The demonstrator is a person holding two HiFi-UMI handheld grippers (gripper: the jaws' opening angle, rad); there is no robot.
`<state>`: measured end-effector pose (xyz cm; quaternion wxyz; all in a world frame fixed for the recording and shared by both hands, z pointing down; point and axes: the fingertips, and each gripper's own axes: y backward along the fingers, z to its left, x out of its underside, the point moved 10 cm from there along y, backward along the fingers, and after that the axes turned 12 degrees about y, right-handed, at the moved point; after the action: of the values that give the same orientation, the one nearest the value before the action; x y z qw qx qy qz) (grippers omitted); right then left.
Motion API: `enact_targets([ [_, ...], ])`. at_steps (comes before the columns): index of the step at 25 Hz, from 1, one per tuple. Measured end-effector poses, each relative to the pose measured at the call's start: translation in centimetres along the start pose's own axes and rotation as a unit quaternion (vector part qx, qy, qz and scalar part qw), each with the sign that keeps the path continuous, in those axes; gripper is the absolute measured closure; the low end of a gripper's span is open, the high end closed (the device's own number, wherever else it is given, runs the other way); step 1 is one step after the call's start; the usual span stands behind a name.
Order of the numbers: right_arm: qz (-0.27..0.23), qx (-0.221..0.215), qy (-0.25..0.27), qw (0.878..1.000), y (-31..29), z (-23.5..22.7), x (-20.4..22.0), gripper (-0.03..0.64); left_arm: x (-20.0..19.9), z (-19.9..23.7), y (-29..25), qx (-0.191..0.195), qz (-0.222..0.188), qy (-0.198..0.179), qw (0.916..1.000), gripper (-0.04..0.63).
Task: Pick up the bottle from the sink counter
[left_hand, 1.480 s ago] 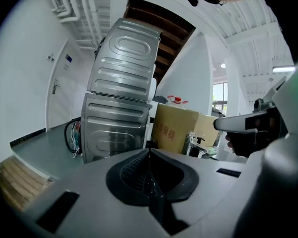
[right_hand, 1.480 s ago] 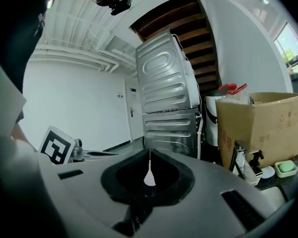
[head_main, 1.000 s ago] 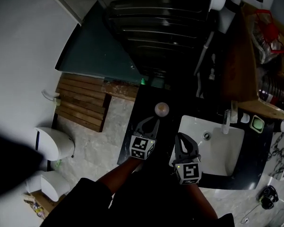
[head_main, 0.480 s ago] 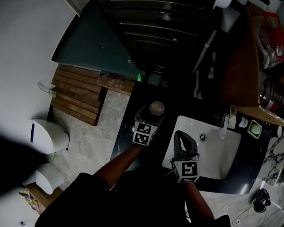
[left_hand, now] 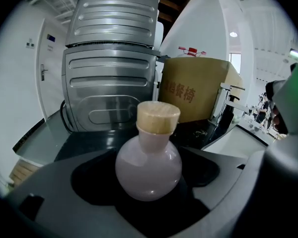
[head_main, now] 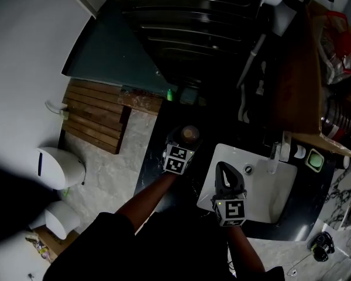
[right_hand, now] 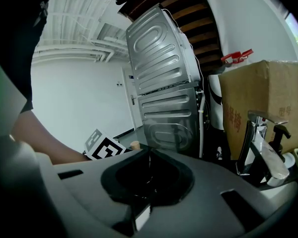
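Note:
A small round pale pink bottle (head_main: 191, 133) with a light wooden cap stands upright on the dark sink counter (head_main: 155, 177), left of the white basin. In the left gripper view the bottle (left_hand: 149, 167) fills the middle. My left gripper (head_main: 186, 138) is open; its jaws have just been opening and now stand wide on either side of the bottle's body, with a gap showing on both sides. My right gripper (head_main: 223, 170) hovers over the basin's near left corner. Its jaws meet along a seam (right_hand: 148, 157) and hold nothing.
The white basin (head_main: 269, 201) has a chrome tap (head_main: 275, 152) at its far side and a green soap dish (head_main: 317, 159) beside it. A ribbed metal appliance (head_main: 181, 16) and a cardboard box (left_hand: 193, 88) stand behind the counter. A toilet (head_main: 61, 168) is on the floor at the left.
My left gripper has moved forward and down to the bottle, and its jaws have gone from shut to wide open around it. The right gripper has barely shifted.

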<state>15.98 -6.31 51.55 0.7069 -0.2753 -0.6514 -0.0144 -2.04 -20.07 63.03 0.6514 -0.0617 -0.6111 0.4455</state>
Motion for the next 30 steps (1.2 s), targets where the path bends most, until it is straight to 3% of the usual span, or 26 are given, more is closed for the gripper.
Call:
enact_targets([
  [10,0.014,-0.002,-0.002,1.0,0.1,-1.0,1.3,0.577,0.2,-0.4,-1.1,-0.017,0.023,-0.018,0.9994,0.219],
  [17,0.026,0.003,-0.002,1.0,0.8,-1.0,2.2,0.577,-0.2,-0.4,-1.7,-0.03,0.012,-0.011,0.9994,0.219],
  [25,0.028,0.022,0.002,0.999,1.7,-1.8,2.2,0.577,0.1,0.0,-1.0,-0.014,0.016,-0.026,0.9994,0.216],
  [30,0.034,0.042,-0.008,0.998,2.2,-2.5,2.5,0.577,0.4,-0.3,0.6,-0.001,-0.004,-0.02,0.9998,0.212],
])
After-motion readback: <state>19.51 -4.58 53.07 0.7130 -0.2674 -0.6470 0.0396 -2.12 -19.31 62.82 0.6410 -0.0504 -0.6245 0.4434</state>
